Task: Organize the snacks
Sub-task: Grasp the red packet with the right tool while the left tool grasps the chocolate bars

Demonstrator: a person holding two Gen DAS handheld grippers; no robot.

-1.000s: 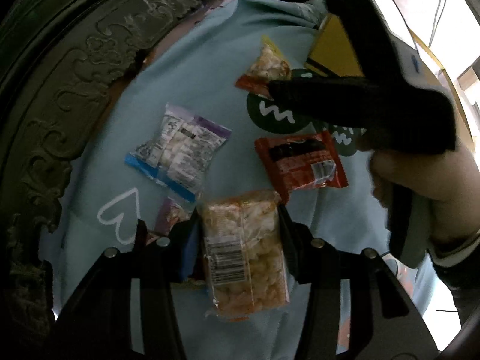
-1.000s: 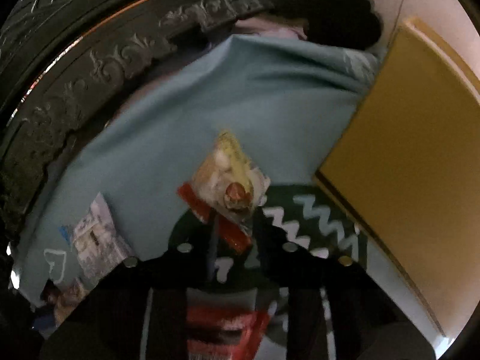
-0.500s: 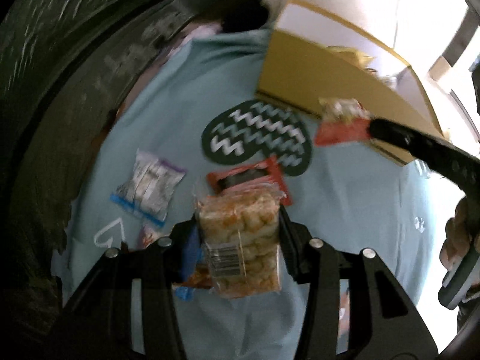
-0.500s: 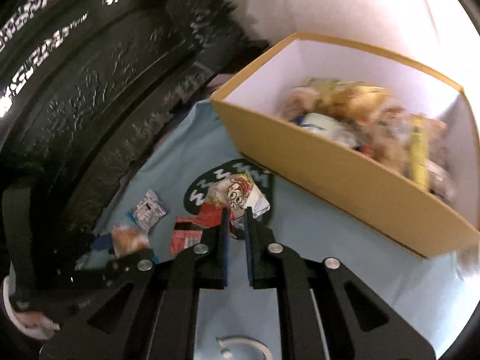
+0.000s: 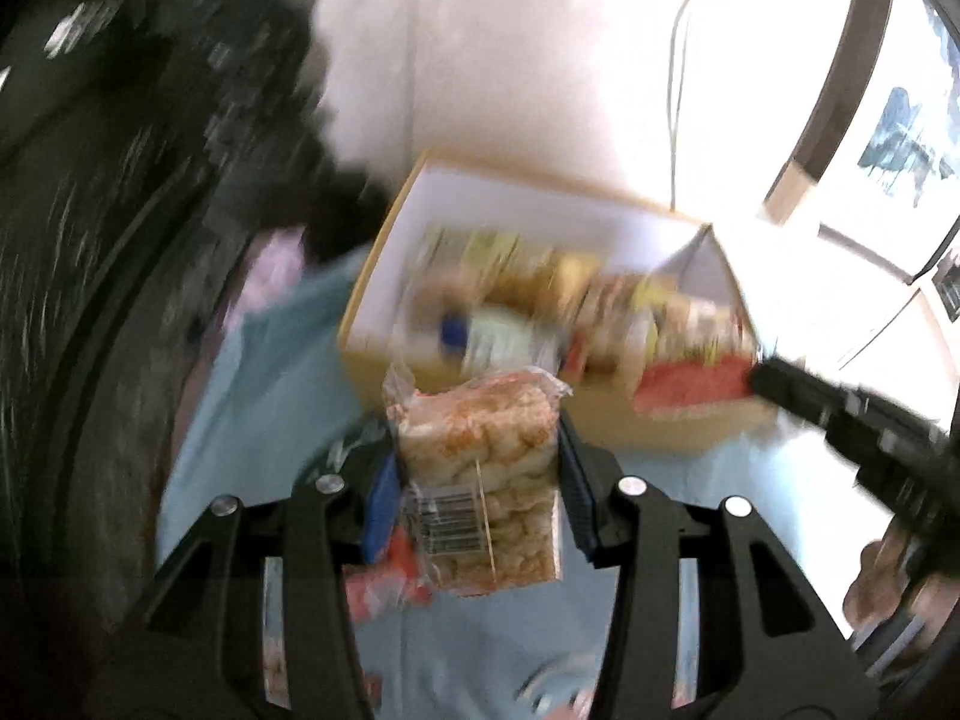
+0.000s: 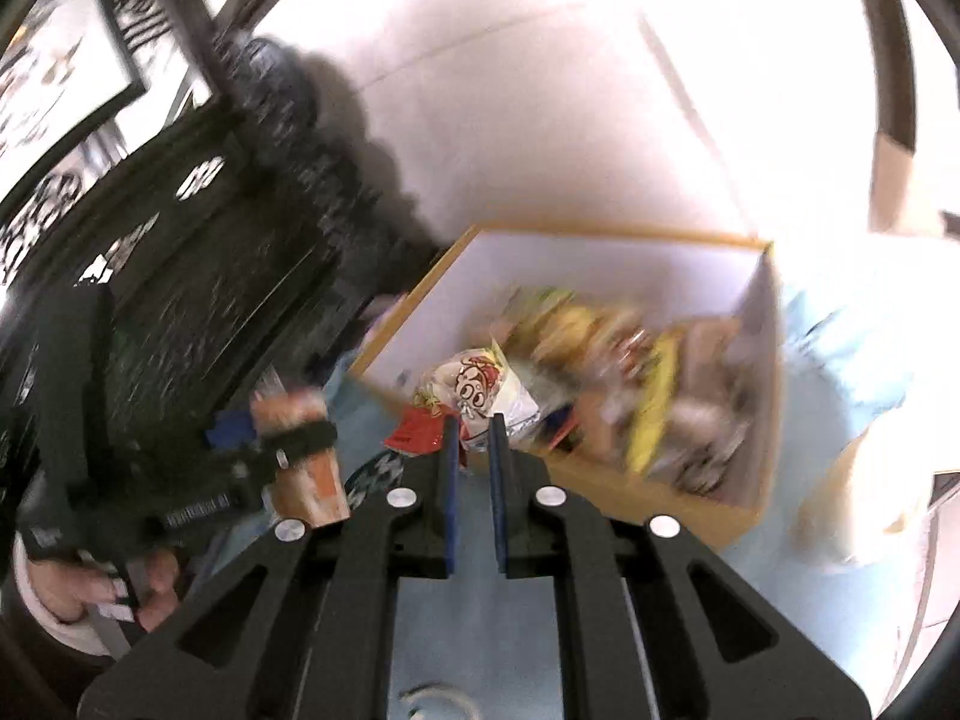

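My left gripper is shut on a clear pack of orange puffed snacks, held in the air in front of the yellow cardboard box. My right gripper is shut on a small cartoon-printed snack bag with a red edge, at the box's near rim. The box holds several snack packets. In the left wrist view the right gripper comes in from the right with its red-edged bag over the box front. The right wrist view shows the left gripper with its orange pack at the left.
A light blue cloth with a dark zigzag heart covers the table. A red packet lies on it below my left gripper. Dark carved furniture stands to the left, a white wall behind the box. A hand grips the left tool.
Both grippers have risen off the cloth with their packs and moved toward the yellow box. The view now looks into the box instead of down on the cloth.
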